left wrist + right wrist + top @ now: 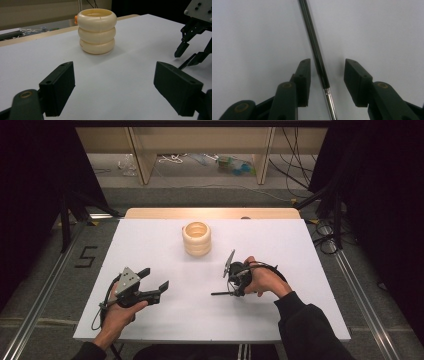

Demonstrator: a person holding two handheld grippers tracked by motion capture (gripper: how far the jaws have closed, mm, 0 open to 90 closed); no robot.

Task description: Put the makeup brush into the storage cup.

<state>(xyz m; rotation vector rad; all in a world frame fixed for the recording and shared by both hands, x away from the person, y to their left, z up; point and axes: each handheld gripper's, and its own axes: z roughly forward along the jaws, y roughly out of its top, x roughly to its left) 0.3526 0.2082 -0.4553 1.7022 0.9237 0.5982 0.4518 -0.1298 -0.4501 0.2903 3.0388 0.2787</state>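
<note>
Right hand-held gripper [235, 290], high view: pointed down at the white table [150, 250], jaws straddling a thin black rod [221, 293] lying flat near the table's middle; the left hand-held gripper [156, 281] hovers spread and empty to the left, and a cream ringed holder [196, 239] stands upright farther back. Left gripper view: jaws wide apart, the ringed holder [97, 31] ahead, the right hand-held gripper [191, 51] at the right edge. Right gripper view: jaws part-open, the rod [317, 55], black with a silver end, lies between them, nearer the left pad, unclamped. Risk: closing off-centre could roll or flick the thin rod aside, or pinch it askew.
</note>
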